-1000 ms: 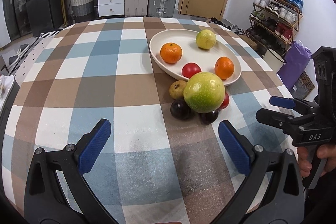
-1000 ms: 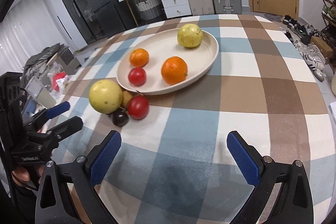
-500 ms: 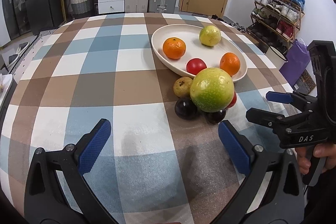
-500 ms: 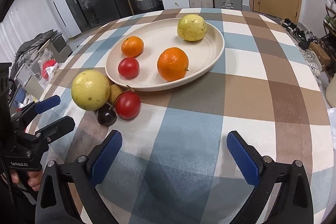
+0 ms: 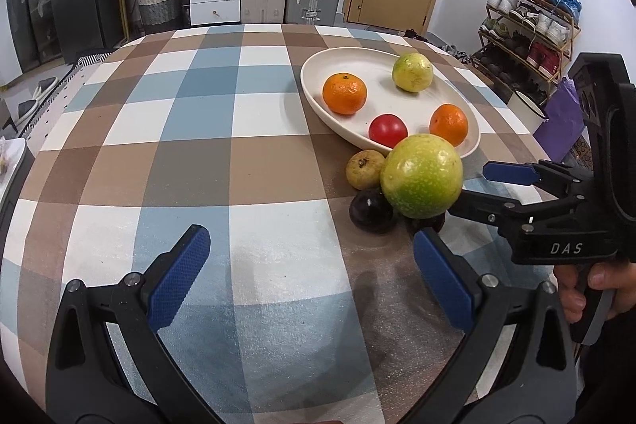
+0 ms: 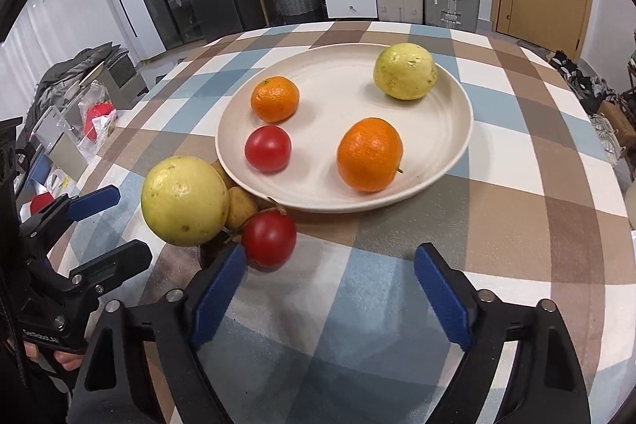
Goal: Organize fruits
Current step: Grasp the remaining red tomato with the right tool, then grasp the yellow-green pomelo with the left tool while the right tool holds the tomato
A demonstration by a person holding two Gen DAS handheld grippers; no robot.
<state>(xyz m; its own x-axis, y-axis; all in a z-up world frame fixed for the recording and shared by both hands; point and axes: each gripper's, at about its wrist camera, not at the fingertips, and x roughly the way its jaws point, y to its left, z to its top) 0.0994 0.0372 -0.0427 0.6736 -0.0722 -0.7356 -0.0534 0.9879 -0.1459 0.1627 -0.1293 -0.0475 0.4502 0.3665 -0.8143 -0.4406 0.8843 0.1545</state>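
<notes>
Both grippers, left (image 5: 306, 273) and right (image 6: 326, 285), are spread wide and holding nothing. We are reaching for the red fruit (image 6: 269, 239) just past our right fingers; it should go gently onto the plate (image 6: 445, 169) behind.

Black claw (image 5: 310, 257) frames, blue textured pads (image 5: 179, 277), silver screws, white "DAS" lettering

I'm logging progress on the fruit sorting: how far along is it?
Done: four fruits lie on the plate: two oranges, a tomato, a pale guava. In hand: nothing; the left gripper and right gripper are both open. Left: the big guava, red tomato, a small yellow fruit and dark plums beside the plate.
</notes>
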